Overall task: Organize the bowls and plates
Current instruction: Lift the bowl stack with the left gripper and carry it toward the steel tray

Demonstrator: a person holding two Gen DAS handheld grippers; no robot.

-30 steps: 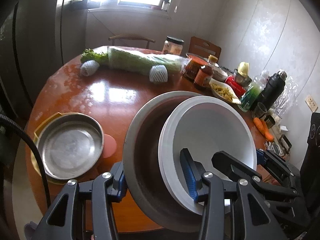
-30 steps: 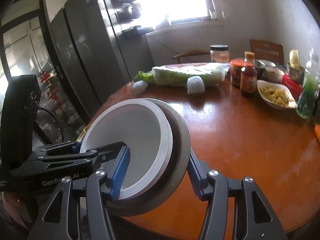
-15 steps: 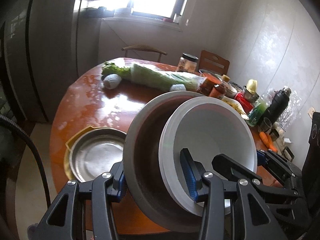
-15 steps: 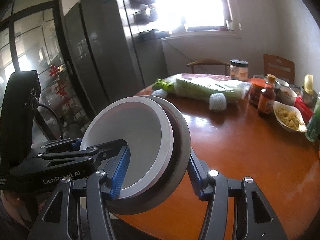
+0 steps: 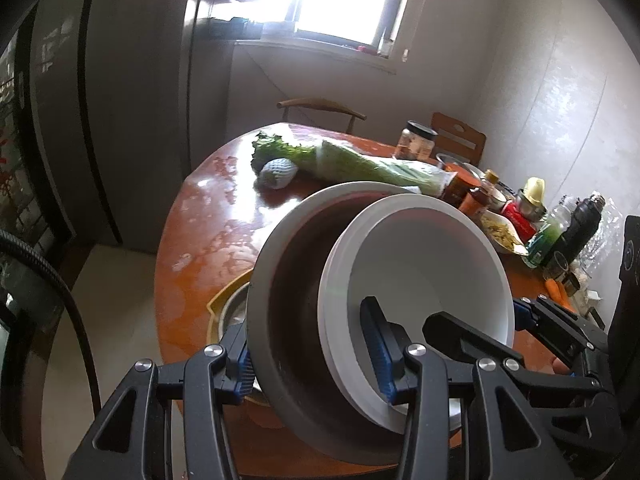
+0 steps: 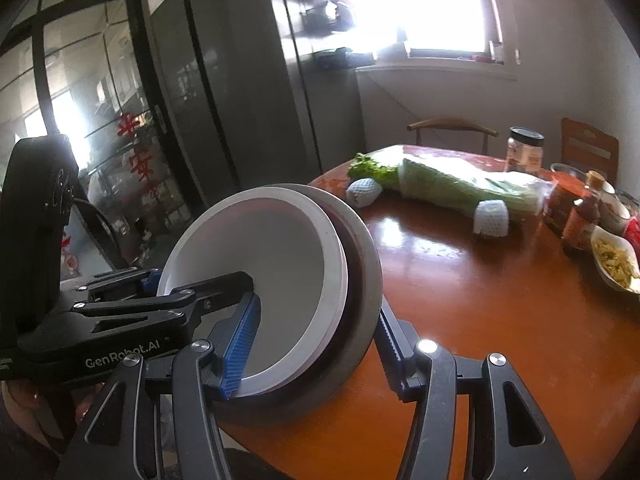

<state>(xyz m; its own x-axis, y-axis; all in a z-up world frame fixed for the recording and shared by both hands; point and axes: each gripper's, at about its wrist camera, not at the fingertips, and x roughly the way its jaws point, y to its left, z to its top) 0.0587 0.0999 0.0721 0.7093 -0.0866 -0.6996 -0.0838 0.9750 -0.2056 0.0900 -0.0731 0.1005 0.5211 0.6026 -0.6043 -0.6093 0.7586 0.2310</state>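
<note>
A grey bowl (image 5: 296, 280) with a white bowl (image 5: 420, 272) nested inside it hangs tilted over the near edge of the round wooden table (image 5: 200, 240). My left gripper (image 5: 310, 360) is shut on the stack's left rim, one blue pad inside the white bowl and one outside the grey wall. My right gripper (image 6: 316, 344) is shut on the opposite rim of the grey bowl (image 6: 360, 264) and white bowl (image 6: 272, 264) in the same way. Each gripper shows in the other's view: the right gripper (image 5: 492, 320) and the left gripper (image 6: 188, 280). A metal pan (image 5: 234, 308) on a yellow tray lies mostly hidden behind the stack.
Further back on the table lie a wrapped cabbage (image 5: 360, 164), a foam-netted fruit (image 5: 276, 172), jars, sauce bottles (image 6: 580, 220) and a dish of food (image 6: 614, 264). A black flask (image 5: 576, 232) and a carrot stand at the right. A dark fridge (image 6: 224, 92) and chairs ring the table.
Both grippers have drawn back from the table together with the bowl stack still clamped. The table looks smaller and farther, and the metal pan has slid behind the grey bowl.
</note>
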